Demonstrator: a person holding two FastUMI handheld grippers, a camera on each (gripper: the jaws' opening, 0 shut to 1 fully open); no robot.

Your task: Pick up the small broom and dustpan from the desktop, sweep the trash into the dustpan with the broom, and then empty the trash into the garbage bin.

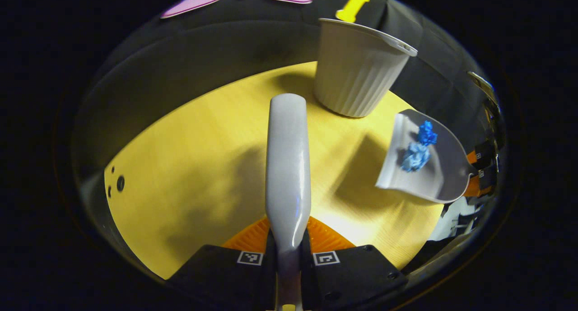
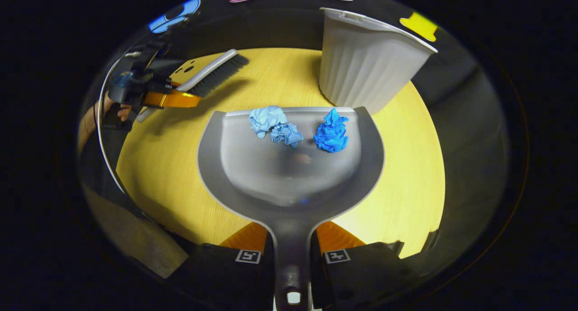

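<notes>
The left hand-held gripper [image 1: 289, 252] clamps the broom [image 1: 288, 166] over the worktop [image 1: 189, 166]. The right hand-held gripper [image 2: 291, 257] grips the dustpan [image 2: 289, 175], seemingly lifted, holding two paper wads [image 2: 275, 126] near the bin [image 2: 365, 58].

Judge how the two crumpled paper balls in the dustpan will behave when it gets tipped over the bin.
Both paper balls look light and loosely crumpled, so they should slide off the smooth dustpan easily. Near its open lip, they might spill before reaching the bin.
</notes>
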